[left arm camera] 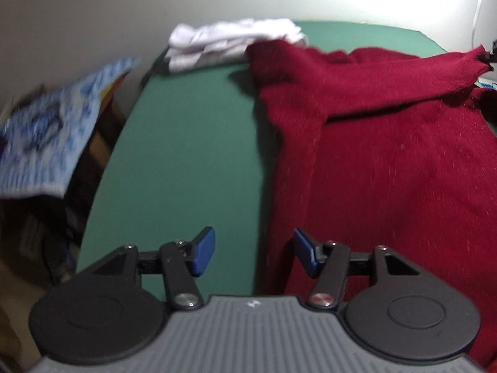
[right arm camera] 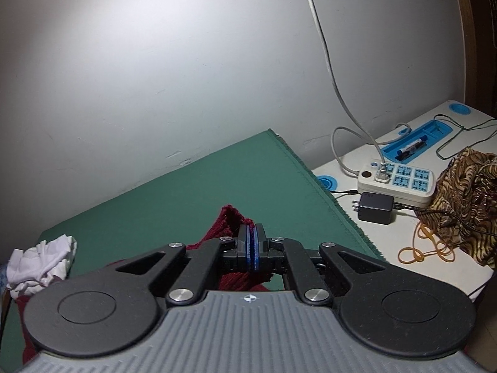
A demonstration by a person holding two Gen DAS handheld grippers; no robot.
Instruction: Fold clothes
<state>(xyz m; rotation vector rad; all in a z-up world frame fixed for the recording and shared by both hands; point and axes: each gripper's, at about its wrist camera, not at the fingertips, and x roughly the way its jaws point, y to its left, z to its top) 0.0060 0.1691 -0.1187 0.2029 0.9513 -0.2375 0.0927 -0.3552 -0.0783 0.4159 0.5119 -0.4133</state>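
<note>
A dark red knitted sweater (left arm camera: 388, 155) lies on the green mat (left arm camera: 186, 155), filling the right half of the left wrist view. My left gripper (left arm camera: 253, 253) is open and empty, low over the sweater's left edge. My right gripper (right arm camera: 254, 244) is shut on a corner of the red sweater (right arm camera: 228, 217) and holds it above the mat (right arm camera: 186, 192). In the left wrist view that lifted corner stretches to the far right edge.
A crumpled white garment (left arm camera: 233, 42) lies at the mat's far end, also in the right wrist view (right arm camera: 43, 261). A blue-white patterned cloth (left arm camera: 46, 130) hangs left of the mat. A power strip (right arm camera: 400, 180), charger (right arm camera: 374, 206), rubber bands (right arm camera: 425, 248) and a brown patterned cloth (right arm camera: 466, 195) sit on the white desk.
</note>
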